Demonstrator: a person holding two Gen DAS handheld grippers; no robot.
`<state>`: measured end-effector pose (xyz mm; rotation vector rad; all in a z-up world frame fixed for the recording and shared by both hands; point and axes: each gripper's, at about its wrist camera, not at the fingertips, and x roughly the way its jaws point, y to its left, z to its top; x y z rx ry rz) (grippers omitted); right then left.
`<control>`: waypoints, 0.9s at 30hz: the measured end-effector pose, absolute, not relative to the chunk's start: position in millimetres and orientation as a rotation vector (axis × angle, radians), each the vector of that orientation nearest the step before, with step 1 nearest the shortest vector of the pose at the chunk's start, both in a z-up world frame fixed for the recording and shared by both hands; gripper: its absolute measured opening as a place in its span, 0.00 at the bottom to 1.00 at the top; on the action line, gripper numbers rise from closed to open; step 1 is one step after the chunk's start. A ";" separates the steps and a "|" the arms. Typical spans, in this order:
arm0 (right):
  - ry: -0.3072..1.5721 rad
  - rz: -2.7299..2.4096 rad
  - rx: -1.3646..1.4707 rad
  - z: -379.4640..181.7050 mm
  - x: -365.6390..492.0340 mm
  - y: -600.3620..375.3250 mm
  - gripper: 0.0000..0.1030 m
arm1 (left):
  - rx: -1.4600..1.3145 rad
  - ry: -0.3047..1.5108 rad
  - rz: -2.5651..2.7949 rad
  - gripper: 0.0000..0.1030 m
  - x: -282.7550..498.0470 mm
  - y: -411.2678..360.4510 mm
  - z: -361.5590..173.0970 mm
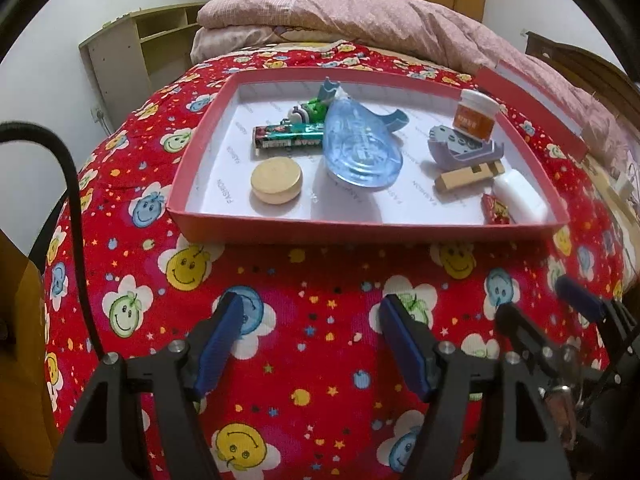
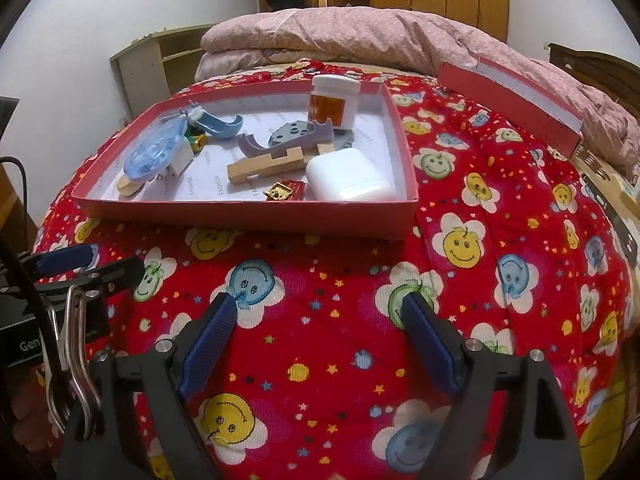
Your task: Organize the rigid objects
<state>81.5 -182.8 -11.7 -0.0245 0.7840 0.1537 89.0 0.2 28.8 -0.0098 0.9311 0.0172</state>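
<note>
A shallow red box lies on the red smiley bedspread. It holds a clear blue whale-shaped dispenser, a round wooden disc, a dark candy pack, a small green toy, an orange jar with a white lid, a grey plastic piece, a wooden block, a white earbud case and a small red packet. My left gripper and right gripper are open and empty over the bedspread, in front of the box.
The box's red lid lies at the back right by a folded pink quilt. A low shelf stands at the left wall. A black cable hangs at the left.
</note>
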 end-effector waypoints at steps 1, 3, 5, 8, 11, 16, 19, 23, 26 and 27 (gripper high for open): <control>0.782 0.150 -0.026 -12.2 81.0 -182.3 0.84 | -0.005 0.929 0.019 0.73 88.8 -0.4 28.5; 0.778 0.146 -0.029 -12.5 81.2 -181.7 0.85 | 0.003 0.923 0.025 0.75 87.9 -1.6 28.0; 0.773 0.143 -0.028 -12.8 80.8 -181.6 0.85 | 0.005 0.921 0.031 0.77 88.4 -2.2 27.6; 0.769 0.140 -0.027 -13.2 80.4 -181.4 0.85 | -0.005 0.925 0.036 0.79 89.3 -0.3 26.9; 0.766 0.137 -0.025 -13.5 80.5 -181.4 0.86 | -0.008 0.926 0.038 0.80 89.2 0.8 26.8; 0.765 0.137 -0.024 -13.6 80.5 -181.4 0.86 | -0.013 0.926 0.041 0.80 89.3 2.1 26.2; 0.766 0.135 -0.023 -13.9 80.4 -181.4 0.86 | -0.013 0.926 0.041 0.80 89.3 2.0 26.2; 0.767 0.134 -0.022 -13.8 81.0 -182.0 0.86 | -0.016 0.934 0.044 0.80 89.6 2.6 26.0; 0.765 0.134 -0.020 -13.8 81.3 -182.7 0.86 | -0.017 0.936 0.048 0.81 90.0 2.5 26.1; 0.766 0.134 -0.020 -13.6 81.5 -182.7 0.86 | -0.018 0.936 0.049 0.81 89.9 2.6 26.1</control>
